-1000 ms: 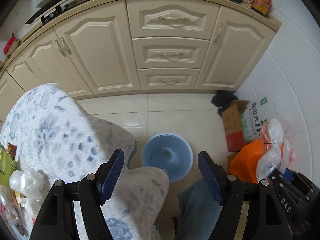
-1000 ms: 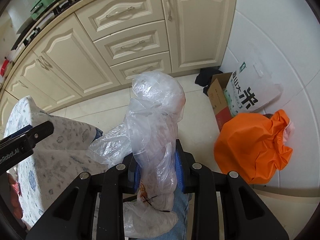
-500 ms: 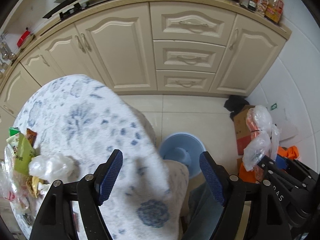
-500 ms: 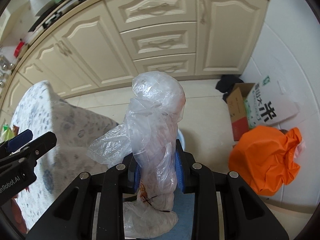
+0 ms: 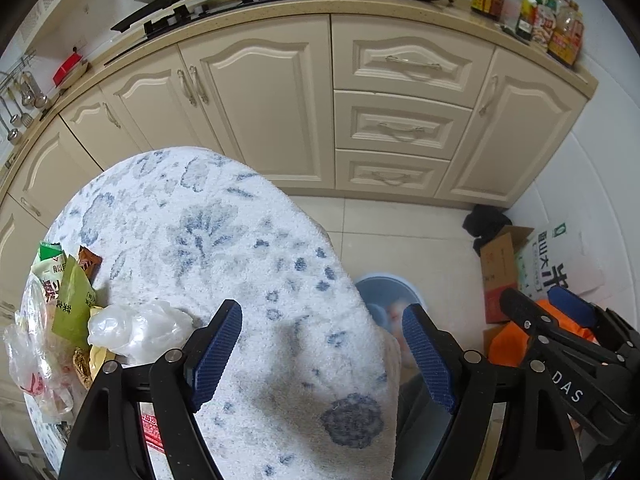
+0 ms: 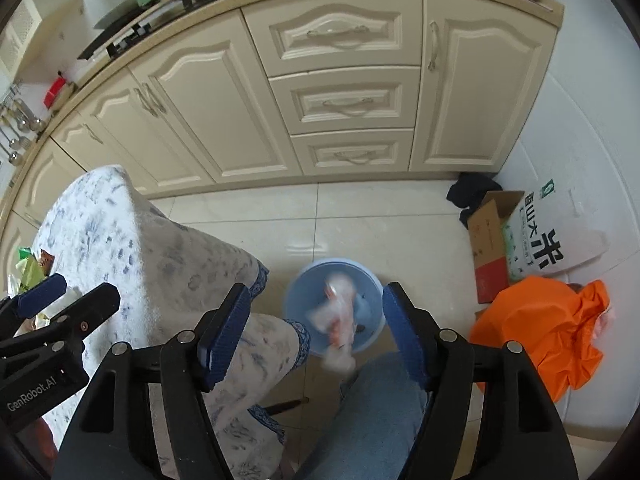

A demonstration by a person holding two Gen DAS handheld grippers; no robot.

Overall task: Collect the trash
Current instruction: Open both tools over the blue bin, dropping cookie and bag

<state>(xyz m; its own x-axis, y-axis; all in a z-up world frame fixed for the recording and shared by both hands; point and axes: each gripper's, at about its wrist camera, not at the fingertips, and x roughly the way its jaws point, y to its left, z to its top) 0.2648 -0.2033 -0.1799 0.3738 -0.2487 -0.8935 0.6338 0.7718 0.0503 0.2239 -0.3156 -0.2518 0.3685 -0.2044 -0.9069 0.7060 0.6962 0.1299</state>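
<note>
My right gripper [image 6: 316,328] is opening — plastic bag [image 6: 338,316], clamped before, now blurred over blue bin [image 6: 296,292]; left gripper [image 5: 322,352] wide, empty above tablecloth [image 5: 200,232].

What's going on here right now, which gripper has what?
A person is clearing trash from a cloth-covered table into a blue bin on the floor. The right gripper is opening over the bin, and the clear plastic bag, blurred, is below its jaws and free of the pads, at the bin's mouth. The left gripper is open and empty above the table. More wrappers and a crumpled plastic bag wait at the table's left edge.
</note>
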